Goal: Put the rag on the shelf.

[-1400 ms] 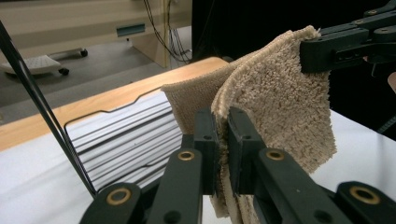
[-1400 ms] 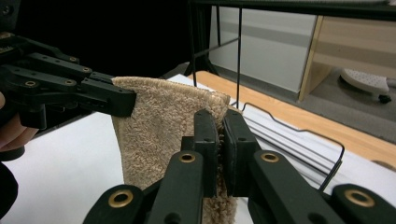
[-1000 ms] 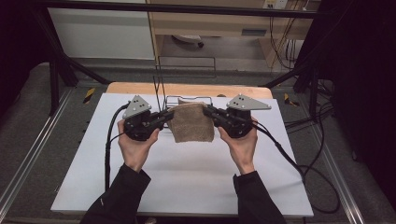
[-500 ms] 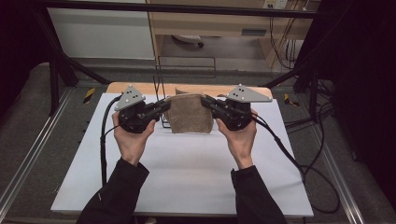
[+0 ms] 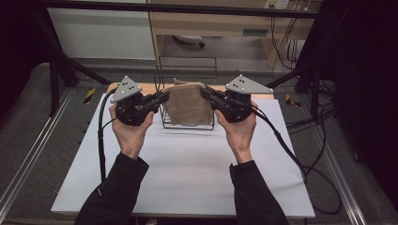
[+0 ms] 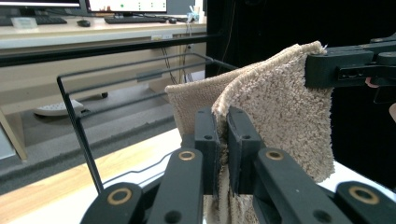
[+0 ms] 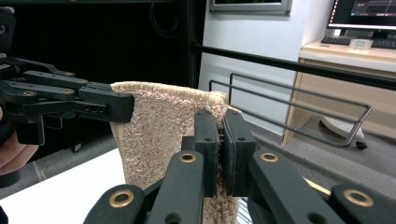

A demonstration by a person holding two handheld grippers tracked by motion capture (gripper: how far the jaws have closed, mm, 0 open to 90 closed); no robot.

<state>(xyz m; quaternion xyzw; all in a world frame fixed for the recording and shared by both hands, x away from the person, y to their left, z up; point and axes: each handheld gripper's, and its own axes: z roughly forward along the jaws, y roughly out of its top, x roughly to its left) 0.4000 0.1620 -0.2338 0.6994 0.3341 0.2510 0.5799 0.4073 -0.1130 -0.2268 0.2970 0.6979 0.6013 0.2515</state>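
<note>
A beige towel (image 5: 188, 104) is hanging folded in the air between the two grippers, above the white counter (image 5: 187, 173) and just in front of a black wire rack (image 5: 162, 101). The left gripper (image 5: 162, 97) is pinching the towel's left upper corner with its fingers closed on the cloth, and the right gripper (image 5: 205, 90) is clamping the opposite upper corner the same way.

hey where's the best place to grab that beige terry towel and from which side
Grip the beige terry towel at its two upper corners, one gripper from each side, as here: the left gripper and right gripper are each shut on a folded top edge. It hangs limp, so a two-corner hold keeps it spread flat by the black wire rack.
</note>
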